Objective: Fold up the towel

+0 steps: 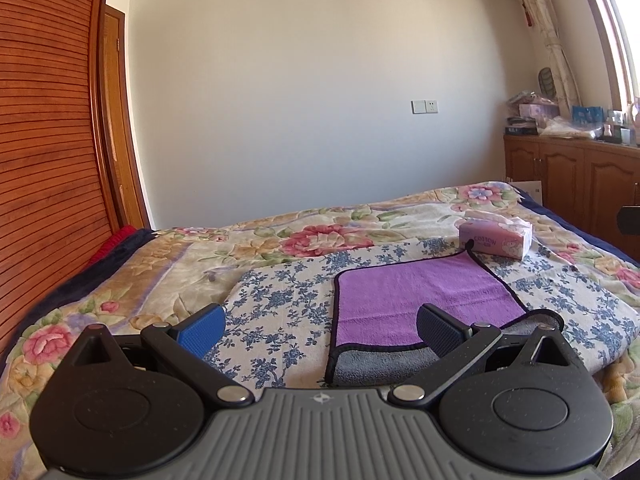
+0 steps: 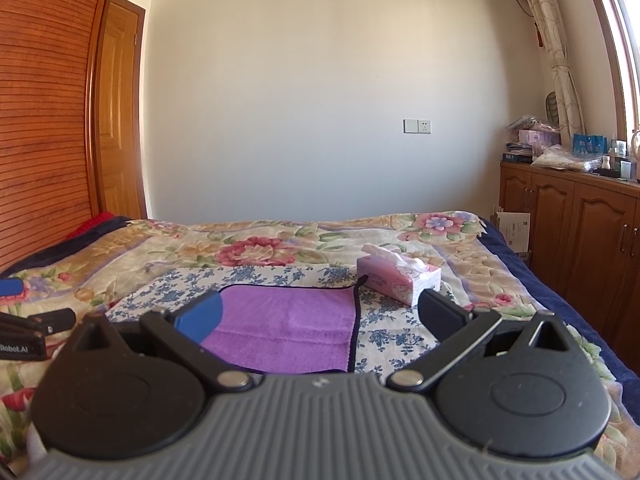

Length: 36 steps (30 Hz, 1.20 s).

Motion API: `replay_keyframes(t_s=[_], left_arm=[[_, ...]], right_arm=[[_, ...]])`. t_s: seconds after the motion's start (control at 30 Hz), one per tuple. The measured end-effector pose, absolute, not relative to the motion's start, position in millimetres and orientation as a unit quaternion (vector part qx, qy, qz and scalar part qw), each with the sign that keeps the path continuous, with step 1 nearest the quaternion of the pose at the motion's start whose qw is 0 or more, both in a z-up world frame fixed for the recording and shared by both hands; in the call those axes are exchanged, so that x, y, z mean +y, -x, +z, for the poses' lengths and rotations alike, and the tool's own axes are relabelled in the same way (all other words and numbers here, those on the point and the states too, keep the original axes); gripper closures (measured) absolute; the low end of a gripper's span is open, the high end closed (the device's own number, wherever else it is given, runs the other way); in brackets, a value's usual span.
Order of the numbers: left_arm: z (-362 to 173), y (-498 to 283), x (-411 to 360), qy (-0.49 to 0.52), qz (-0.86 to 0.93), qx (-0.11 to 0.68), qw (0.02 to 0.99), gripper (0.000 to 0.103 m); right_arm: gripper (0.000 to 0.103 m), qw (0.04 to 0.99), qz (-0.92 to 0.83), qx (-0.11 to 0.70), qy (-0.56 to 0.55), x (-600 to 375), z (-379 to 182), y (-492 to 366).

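purple towel (image 1: pixel 424 300) with a dark hem lies flat on a blue-flowered cloth (image 1: pixel 280 304) over the bed's floral blanket (image 1: pixel 132 280), in the lower middle of both frames; its near edge is turned up and shows a grey underside. pink tissue box (image 2: pixel 398 280) sits just beyond the towel's far right corner. left gripper (image 1: pixel 320 330) hangs low before the towel, jaws spread and holding nothing. right gripper (image 2: pixel 320 316) is likewise spread wide and empty. wooden cabinets (image 2: pixel 580 224) line the right side.

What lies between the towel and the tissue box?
Only a narrow strip of blue-flowered cloth separates the towel from the tissue box; the towel's corner loop nearly reaches it, clearest in the right wrist view.
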<state>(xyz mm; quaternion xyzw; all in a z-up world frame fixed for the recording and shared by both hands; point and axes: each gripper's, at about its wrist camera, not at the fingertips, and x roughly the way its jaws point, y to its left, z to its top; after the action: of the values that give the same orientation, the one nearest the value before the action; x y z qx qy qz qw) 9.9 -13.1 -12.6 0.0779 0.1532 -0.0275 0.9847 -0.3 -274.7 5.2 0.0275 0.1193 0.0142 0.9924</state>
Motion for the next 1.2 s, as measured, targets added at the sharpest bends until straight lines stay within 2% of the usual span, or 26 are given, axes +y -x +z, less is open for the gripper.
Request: replay_keyframes(t_s=[0.87,1.2], left_arm=[[-32,-57,-19,-0.084,-0.057,0.217,0.971,0.0],[-40,-79,-16,-0.074,-0.063,0.232,0.968,0.0]], right_arm=[[0.0,0.984,0.048,0.167,-0.051,-280,-7,-41],[0.0,0.981,0.065,0.182,-0.012,-270,-11,-54]])
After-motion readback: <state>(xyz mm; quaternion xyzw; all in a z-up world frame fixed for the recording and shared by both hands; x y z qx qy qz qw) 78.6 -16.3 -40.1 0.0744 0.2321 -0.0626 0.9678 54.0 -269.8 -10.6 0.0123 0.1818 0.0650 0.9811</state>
